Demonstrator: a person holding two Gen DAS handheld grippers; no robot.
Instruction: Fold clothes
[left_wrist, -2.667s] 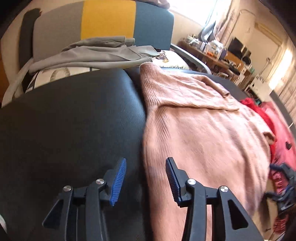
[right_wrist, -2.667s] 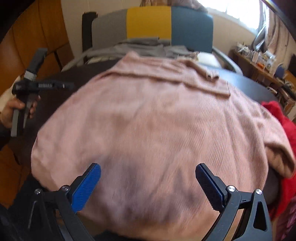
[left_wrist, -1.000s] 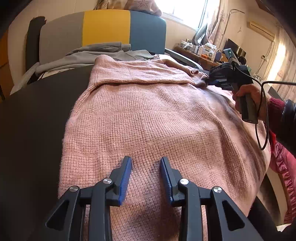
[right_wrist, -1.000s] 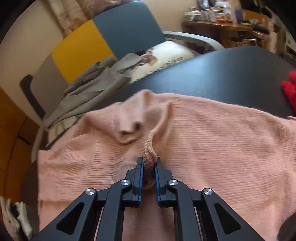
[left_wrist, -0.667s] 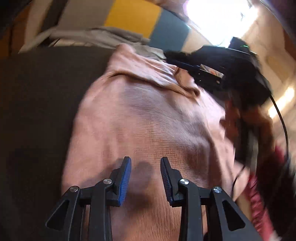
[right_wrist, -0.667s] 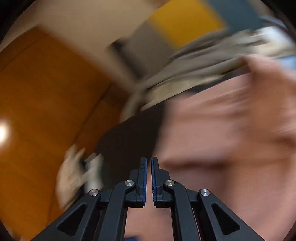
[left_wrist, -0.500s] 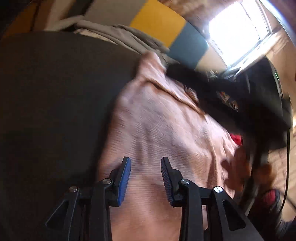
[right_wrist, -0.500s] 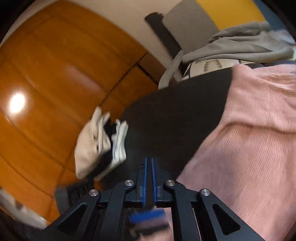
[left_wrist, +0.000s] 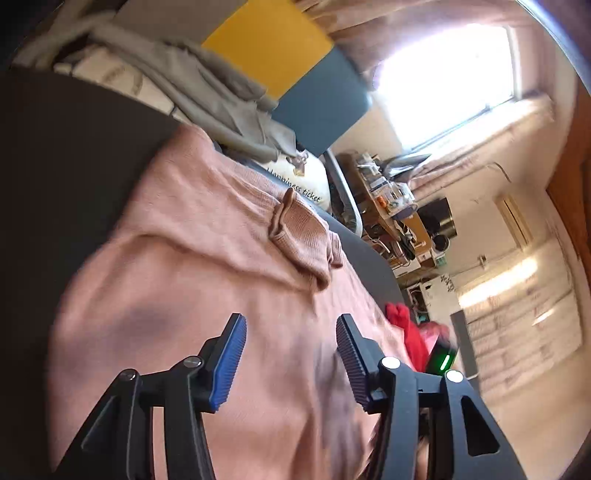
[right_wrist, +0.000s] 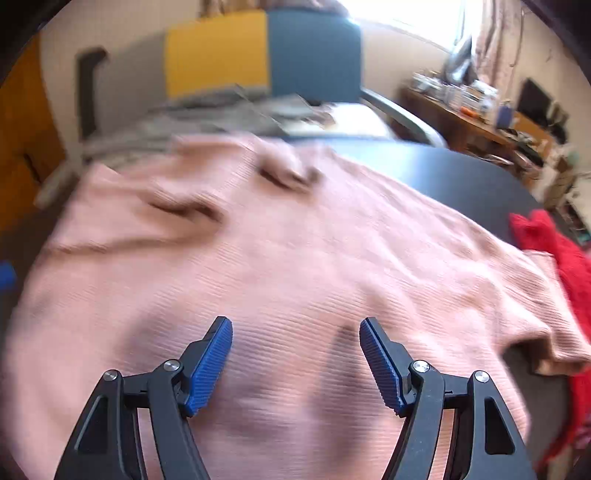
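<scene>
The dark surface (right_wrist: 461, 166) carried the pink knit sweater (right_wrist: 295, 266), which lay spread across most of it, near edge toward the cameras and a loose sleeve cuff (left_wrist: 295, 236) flopped over the upper body by the far edge. A red garment (right_wrist: 554, 240) lay just beside the sweater on the right, and grey clothes (left_wrist: 207, 96) were heaped on the chair (right_wrist: 295, 51) beyond the surface.

Both tools hung over the sweater's near half with nothing gripped: the left tool (left_wrist: 291, 354) had its fingers spread apart, and the right tool (right_wrist: 295, 362) stood spread wider yet. Whether the blue pads (right_wrist: 210, 365) touched the knit could not be told, as both views were blurred.

By the look of it, the step in hand was a re-grip between folds, the sweater laid out but no clean fold showing. The next move probably called for each tool to come down on an edge or the sleeve, pinch a single layer firmly, and carry it over the body without dragging the whole garment
</scene>
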